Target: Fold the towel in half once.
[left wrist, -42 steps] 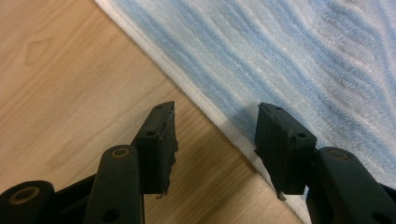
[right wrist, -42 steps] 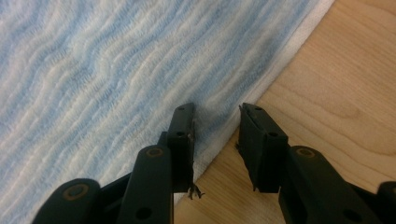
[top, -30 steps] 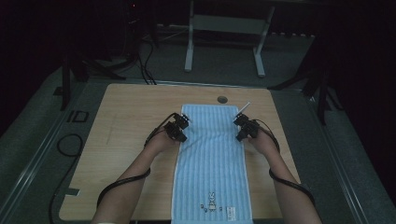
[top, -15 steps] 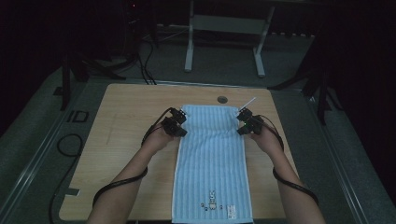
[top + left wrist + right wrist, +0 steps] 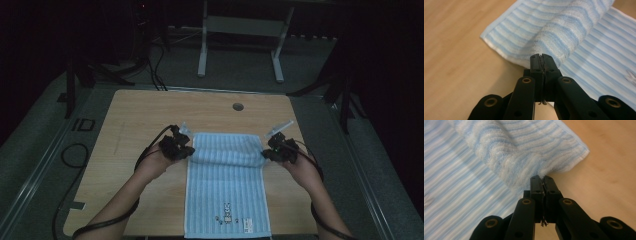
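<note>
Item: wooden desk, pale grain, with a small round hole set near its far edge. A black cable is seen on the floor off the desk's left side.

Item: left gripper, black, carried in the person's left hand. In the left gripper view the gripper is seen with its jaws pressed fully together, the towel's edge pinched at their tips. The pinched corner is lifted clear of the desk and folded back over the flat part of the cloth.

Item: blue striped towel, laid lengthwise at the middle of the desk, its near end at the desk's front edge. Small printed motifs are borne near that end. The far end is raised and rolled toward the person, so that a soft fold is formed across the width, held up between the two grippers. In the left gripper view the towel is shown doubled over itself, one hemmed corner free above bare wood; in the right gripper view the towel is shown likewise, its corner hanging over the desk.

Item: right gripper, black, carried in the right hand. In the right gripper view the gripper is seen clamped tight, the jaws meeting with the towel's edge caught between them.

Item: grey metal frame, standing on the floor beyond the desk.
</note>
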### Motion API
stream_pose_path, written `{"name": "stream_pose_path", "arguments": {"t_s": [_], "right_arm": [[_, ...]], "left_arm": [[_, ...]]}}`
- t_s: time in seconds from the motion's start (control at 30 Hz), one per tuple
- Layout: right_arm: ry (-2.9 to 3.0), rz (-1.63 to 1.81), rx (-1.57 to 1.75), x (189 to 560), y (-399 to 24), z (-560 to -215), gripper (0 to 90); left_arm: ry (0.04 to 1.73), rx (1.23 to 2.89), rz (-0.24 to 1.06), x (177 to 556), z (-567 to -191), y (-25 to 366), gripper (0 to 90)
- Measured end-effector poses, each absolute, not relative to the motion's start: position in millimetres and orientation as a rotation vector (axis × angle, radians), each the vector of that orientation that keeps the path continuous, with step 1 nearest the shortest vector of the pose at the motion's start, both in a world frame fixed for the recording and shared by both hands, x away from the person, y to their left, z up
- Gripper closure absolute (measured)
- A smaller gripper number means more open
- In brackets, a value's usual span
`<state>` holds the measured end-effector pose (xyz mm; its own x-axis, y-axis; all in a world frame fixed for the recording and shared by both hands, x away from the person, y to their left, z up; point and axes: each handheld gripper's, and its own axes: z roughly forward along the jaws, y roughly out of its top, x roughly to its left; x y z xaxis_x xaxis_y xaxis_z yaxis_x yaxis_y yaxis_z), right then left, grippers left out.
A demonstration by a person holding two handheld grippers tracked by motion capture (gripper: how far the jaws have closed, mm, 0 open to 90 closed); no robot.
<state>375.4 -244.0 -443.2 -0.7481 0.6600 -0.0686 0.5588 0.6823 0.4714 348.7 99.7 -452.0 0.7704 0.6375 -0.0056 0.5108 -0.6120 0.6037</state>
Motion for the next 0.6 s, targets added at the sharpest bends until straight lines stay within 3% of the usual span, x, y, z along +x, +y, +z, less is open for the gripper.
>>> {"name": "stream_pose_path", "arguments": {"t_s": [0.3, 0.6], "right_arm": [[2.756, 0.651, 0.949, 308, -247, -476, 87.9], [2.837, 0.594, 1.008, 294, -245, -517, 87.8]], "left_arm": [[0.810, 2.461, 0.171, 291, -493, 102, 88.5], [0.823, 2.513, 0.085, 285, -523, 98, 88.3]]}}
